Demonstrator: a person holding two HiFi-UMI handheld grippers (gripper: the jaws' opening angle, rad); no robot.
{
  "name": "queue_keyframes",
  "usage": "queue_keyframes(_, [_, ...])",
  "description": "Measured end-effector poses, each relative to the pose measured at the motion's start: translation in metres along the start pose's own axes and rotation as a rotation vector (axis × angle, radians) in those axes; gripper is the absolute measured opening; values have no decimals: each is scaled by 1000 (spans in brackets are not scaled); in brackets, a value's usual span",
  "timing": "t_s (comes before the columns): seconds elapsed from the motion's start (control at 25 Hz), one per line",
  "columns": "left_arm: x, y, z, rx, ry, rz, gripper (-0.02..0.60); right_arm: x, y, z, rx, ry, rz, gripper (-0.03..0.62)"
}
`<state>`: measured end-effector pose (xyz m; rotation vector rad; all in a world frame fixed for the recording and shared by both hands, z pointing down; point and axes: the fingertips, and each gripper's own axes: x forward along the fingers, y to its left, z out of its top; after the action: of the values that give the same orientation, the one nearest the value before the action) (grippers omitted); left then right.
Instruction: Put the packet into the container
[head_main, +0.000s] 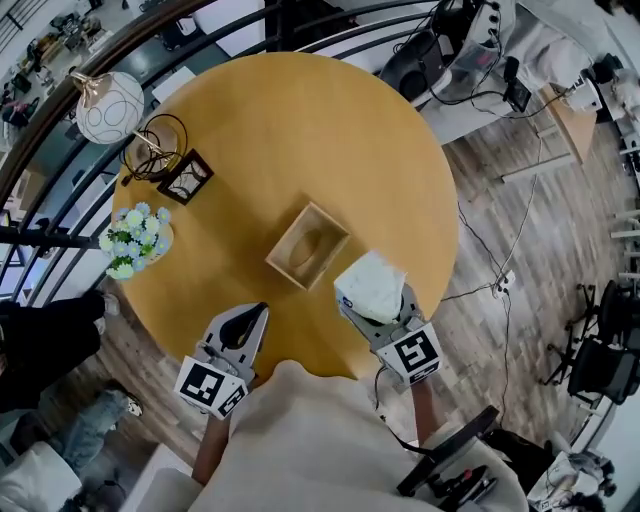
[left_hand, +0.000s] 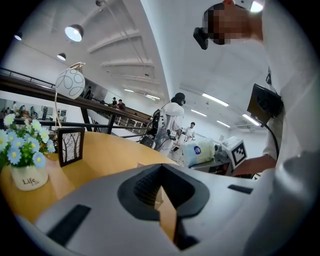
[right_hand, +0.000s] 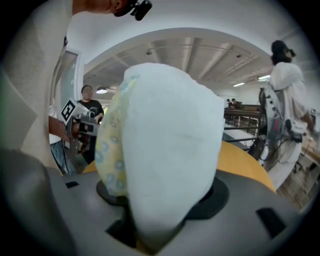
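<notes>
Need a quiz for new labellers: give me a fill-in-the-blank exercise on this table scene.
1. The right tongs are shut on a mostly ___ packet.
2. The left tongs are shut and hold ___.
3. The wooden container stands on a ___ table.
4. The flowers stand in a pot printed with the word ___.

Missing words: white; nothing; round; Life.

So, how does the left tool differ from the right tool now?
The right tool grips the white packet, jaws wide; the left tool holds nothing, jaws drawn together. The right tool's front is hidden by the packet; the left tool's black tip shows. Both hover over the table's near edge.
</notes>
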<state>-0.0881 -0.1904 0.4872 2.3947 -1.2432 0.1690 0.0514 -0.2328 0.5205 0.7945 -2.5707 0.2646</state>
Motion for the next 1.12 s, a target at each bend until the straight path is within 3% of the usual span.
queue_keyframes(0.24, [-11, 19, -8, -42, -10, 58, 5, 29, -1, -6, -327, 165, 117, 276])
queue_keyframes(0.52, [-20, 26, -10, -84, -44, 125, 5, 56, 4, -27, -925, 354, 298, 276])
queue_keyframes(0.68, [-27, 30, -15, -92, -53, 161, 5, 69, -2, -39, -1374, 457, 363, 276])
queue_keyframes(0.72, [-29, 31, -17, -95, -56, 168, 5, 73, -1, -38, -1445, 456, 372, 276])
queue_keyframes(0.84, [-32, 34, -19, -109, -65, 181, 5, 86, 3, -29, -1498, 419, 421, 276])
queue_keyframes(1.12, [-37, 35, -21, -127, -88, 201, 5, 92, 1, -50, -1429, 566, 734, 276])
